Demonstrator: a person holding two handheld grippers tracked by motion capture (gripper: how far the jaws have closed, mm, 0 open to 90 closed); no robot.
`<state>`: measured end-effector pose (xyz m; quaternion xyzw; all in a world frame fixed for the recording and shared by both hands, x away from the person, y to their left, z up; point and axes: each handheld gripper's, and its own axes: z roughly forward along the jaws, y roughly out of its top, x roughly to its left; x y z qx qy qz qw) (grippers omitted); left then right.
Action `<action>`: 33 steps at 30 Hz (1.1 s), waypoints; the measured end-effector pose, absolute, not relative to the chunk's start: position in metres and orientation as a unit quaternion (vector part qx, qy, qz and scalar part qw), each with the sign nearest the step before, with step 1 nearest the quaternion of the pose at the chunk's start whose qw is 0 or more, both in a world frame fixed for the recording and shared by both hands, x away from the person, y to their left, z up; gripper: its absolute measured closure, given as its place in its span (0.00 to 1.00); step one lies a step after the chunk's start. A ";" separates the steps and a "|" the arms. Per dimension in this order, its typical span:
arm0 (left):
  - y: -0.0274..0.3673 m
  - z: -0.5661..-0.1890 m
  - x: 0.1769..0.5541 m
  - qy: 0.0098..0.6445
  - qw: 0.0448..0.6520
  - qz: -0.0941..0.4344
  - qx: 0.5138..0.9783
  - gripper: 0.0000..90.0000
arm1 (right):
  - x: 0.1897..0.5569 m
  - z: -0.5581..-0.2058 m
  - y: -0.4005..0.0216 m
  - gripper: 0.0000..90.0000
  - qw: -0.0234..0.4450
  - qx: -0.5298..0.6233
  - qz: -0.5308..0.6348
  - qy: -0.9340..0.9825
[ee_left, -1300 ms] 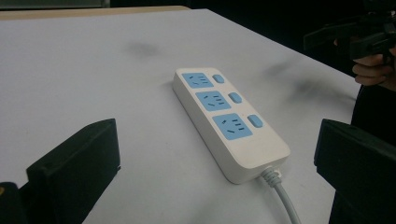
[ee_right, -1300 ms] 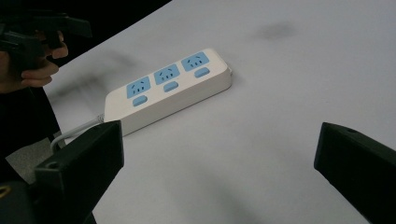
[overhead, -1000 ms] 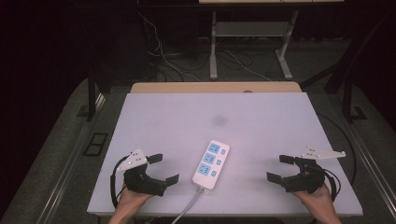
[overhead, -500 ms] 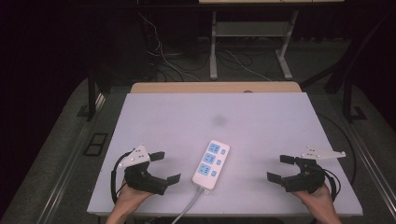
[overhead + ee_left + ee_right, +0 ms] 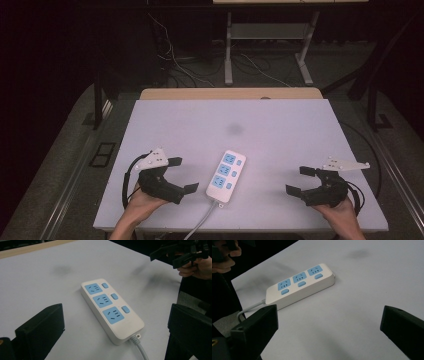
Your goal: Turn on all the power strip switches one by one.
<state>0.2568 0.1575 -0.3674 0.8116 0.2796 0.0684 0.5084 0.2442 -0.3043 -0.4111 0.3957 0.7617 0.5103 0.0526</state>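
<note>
Your left gripper sits near the front left of the white table. Its jaws are spread wide and there is nothing between them. Your left hand holds it from the near edge.

Your right gripper sits near the front right of the table. Its jaws are spread wide too, and they hold nothing. Your right hand holds it from behind.

The white power strip lies flat on the table between your two grippers, a bit closer to the left one. It touches neither gripper. It has three blue sockets in a row, and a small blue switch beside each one. Its grey cord runs off the near edge of the table.

In the left gripper view, the power strip lies just ahead, between the two black jaws. In the right gripper view, the power strip lies farther off, toward the left.

A faint dark smudge marks the table beyond the strip.
</note>
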 end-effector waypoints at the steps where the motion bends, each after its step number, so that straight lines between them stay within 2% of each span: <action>1: 0.156 -0.366 0.258 0.277 0.506 0.068 0.814 0.00 | 0.244 -0.411 -0.304 0.01 0.052 0.396 0.510 0.762; 11: 0.132 -0.361 0.267 0.251 0.475 0.048 0.842 0.00 | 0.244 -0.411 -0.304 0.01 0.053 0.394 0.510 0.763; 33: 0.104 -0.364 0.279 0.223 0.439 0.023 0.870 0.00 | 0.244 -0.412 -0.303 0.01 0.053 0.392 0.508 0.765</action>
